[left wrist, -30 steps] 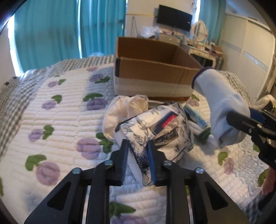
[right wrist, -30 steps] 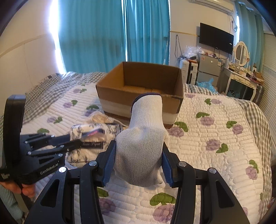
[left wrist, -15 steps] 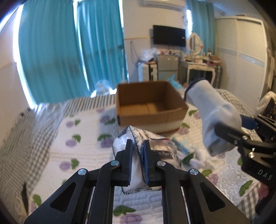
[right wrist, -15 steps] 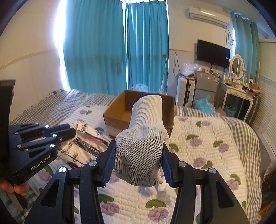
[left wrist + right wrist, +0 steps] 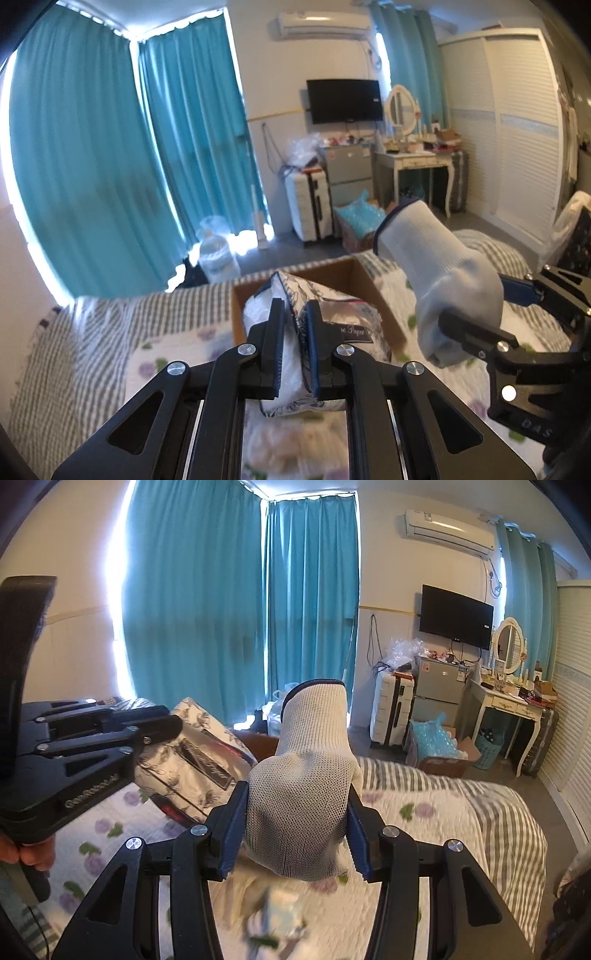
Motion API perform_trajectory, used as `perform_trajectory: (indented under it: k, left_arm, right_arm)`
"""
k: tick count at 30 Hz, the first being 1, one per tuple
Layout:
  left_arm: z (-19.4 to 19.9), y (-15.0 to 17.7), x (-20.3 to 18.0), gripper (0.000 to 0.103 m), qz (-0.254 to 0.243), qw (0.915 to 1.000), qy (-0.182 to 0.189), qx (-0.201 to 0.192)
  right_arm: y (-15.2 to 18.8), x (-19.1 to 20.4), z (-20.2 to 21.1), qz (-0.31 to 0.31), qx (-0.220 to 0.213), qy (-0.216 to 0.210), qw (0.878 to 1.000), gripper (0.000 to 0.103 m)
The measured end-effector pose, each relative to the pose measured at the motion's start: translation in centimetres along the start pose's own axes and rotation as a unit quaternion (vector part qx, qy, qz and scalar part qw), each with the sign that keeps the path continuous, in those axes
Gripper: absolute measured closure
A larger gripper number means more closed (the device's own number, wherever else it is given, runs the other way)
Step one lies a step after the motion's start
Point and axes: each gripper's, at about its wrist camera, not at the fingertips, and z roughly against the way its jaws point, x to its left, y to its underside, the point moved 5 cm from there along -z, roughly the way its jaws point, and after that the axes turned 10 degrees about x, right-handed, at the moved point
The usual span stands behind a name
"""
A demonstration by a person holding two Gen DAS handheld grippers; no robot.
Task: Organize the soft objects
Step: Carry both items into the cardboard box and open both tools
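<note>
My left gripper (image 5: 294, 325) is shut on a floral tissue pack (image 5: 343, 332) and holds it up in the air above the bed. It also shows in the right wrist view (image 5: 195, 753), left of centre. My right gripper (image 5: 295, 805) is shut on a white knit glove (image 5: 306, 775) with a dark cuff, raised upright. The glove also shows in the left wrist view (image 5: 439, 280), to the right of the pack. A brown cardboard box (image 5: 354, 277) lies open on the bed behind the pack, mostly hidden.
The quilted bed (image 5: 424, 812) with purple flowers lies below both grippers. A blurred small blue-white pack (image 5: 280, 912) and pale cloth lie on it under the right gripper. Teal curtains (image 5: 92, 166), a suitcase, fridge and dressing table (image 5: 509, 701) stand beyond.
Both grippers have risen well above the bed with their loads. The box now sits low and mostly hidden behind the tissue pack.
</note>
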Motion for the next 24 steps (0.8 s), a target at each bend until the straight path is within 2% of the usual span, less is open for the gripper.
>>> perform_trajectory:
  k: [3,7,13,15,17,19,21,22,23,24]
  left_arm:
    - [-3.6,-2.7,0.2,0.093,0.001,1.0,-0.001,0.007]
    - [-8.2,-4.0,0.5,0.093,0.006,0.9998,0.004,0.021]
    - [-14.3,-2.9,1.4,0.091,-0.003,0.9989,-0.009,0.046]
    - [-15.8,-2.1,1.7,0.085,-0.002,0.9984,-0.008,0.056]
    - [-16.7,-1.5,1.7,0.084,-0.007,0.9981,-0.006,0.061]
    - [-17.1,-1.0,1.7,0.084,-0.011,0.9979,-0.023,0.059]
    - [-17.1,-1.0,1.7,0.063,-0.016,0.9974,-0.041,0.058]
    - [-17.1,-0.9,1.9,0.045,-0.014,0.9969,-0.042,0.065]
    - [-17.1,-0.8,2.2,0.035,-0.006,0.9965,-0.04,0.073]
    - [-16.7,-0.6,2.7,0.033,0.008,0.9964,-0.037,0.076]
  right_arm:
    - [-1.7,-1.0,-2.8,0.0,0.005,-0.004,1.0,0.054]
    - [-2.9,-2.2,-7.4,-0.011,0.023,-0.019,1.0,0.054]
    - [-2.2,-2.1,-14.5,-0.008,0.069,-0.046,0.997,0.054]
    - [-1.8,-2.1,-16.1,-0.008,0.079,-0.051,0.995,0.054]
    - [-1.3,-1.9,-17.2,-0.013,0.087,-0.058,0.994,0.053]
    - [-1.4,-2.1,-17.6,-0.018,0.089,-0.063,0.994,0.05]
    - [-1.4,-2.4,-17.1,-0.014,0.087,-0.057,0.994,0.043]
    - [-1.6,-2.3,-16.6,-0.013,0.079,-0.049,0.996,0.039]
    - [-1.9,-2.4,-15.6,-0.014,0.071,-0.037,0.997,0.031]
    - [-2.2,-2.4,-14.9,-0.016,0.067,-0.034,0.997,0.027]
